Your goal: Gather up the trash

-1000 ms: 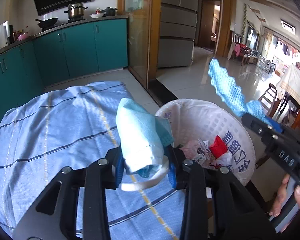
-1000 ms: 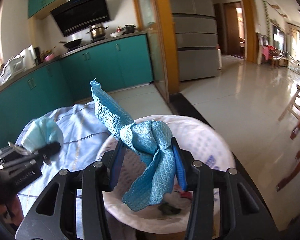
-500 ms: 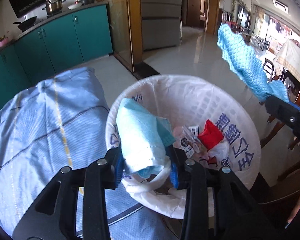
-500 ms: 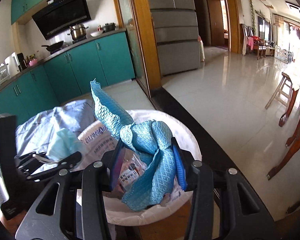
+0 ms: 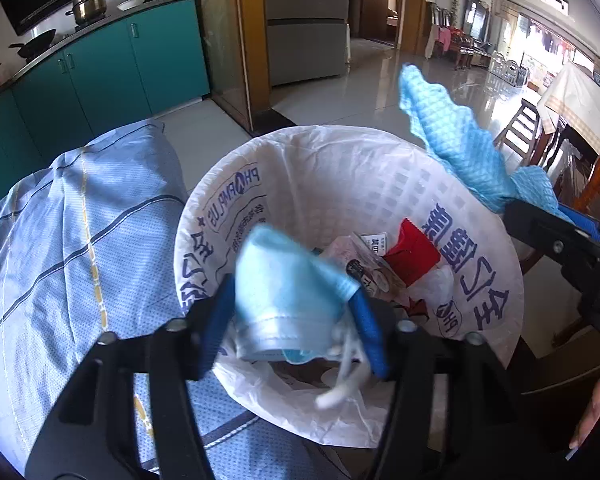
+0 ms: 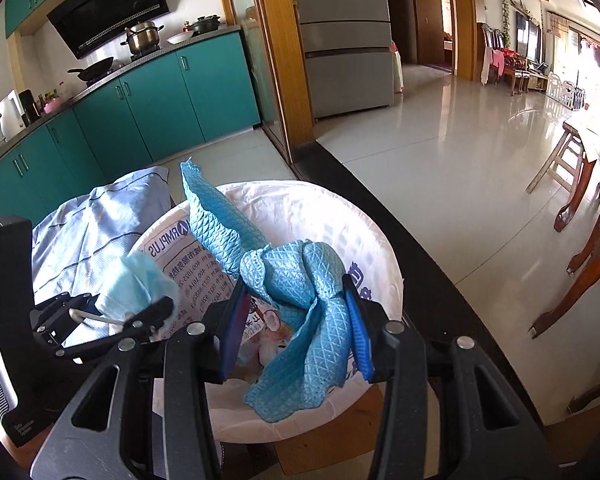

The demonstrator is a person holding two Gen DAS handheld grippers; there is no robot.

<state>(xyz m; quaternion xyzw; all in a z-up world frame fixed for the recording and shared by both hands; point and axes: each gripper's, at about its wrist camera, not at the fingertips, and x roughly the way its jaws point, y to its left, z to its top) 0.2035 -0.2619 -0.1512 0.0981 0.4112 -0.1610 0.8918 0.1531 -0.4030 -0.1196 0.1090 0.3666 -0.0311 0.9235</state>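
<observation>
The left gripper point(image 5: 296, 320) hung over the near rim of the lined waste basket point(image 5: 340, 152), its jaws opening, with the pale blue face mask point(image 5: 288, 288) loose between the pads and its white ear loop point(image 5: 344, 380) dangling below. The mask looked light, soft and limp; it should drop rather than roll, though the loop might snag on a finger. To the right of that gripper, the right gripper point(image 6: 296, 320) stood about half open, its pads clamped on a bunched blue waffle cloth point(image 6: 300, 312), one tail rising ahead and one drooping beneath. The cloth seemed soft and floppy, best held at the bunch. Below both lay a red wrapper point(image 5: 412, 252) and other packets. The wide basket mouth left ample room; the striped bedding point(image 5: 68, 240) lay to the left of the basket.
</observation>
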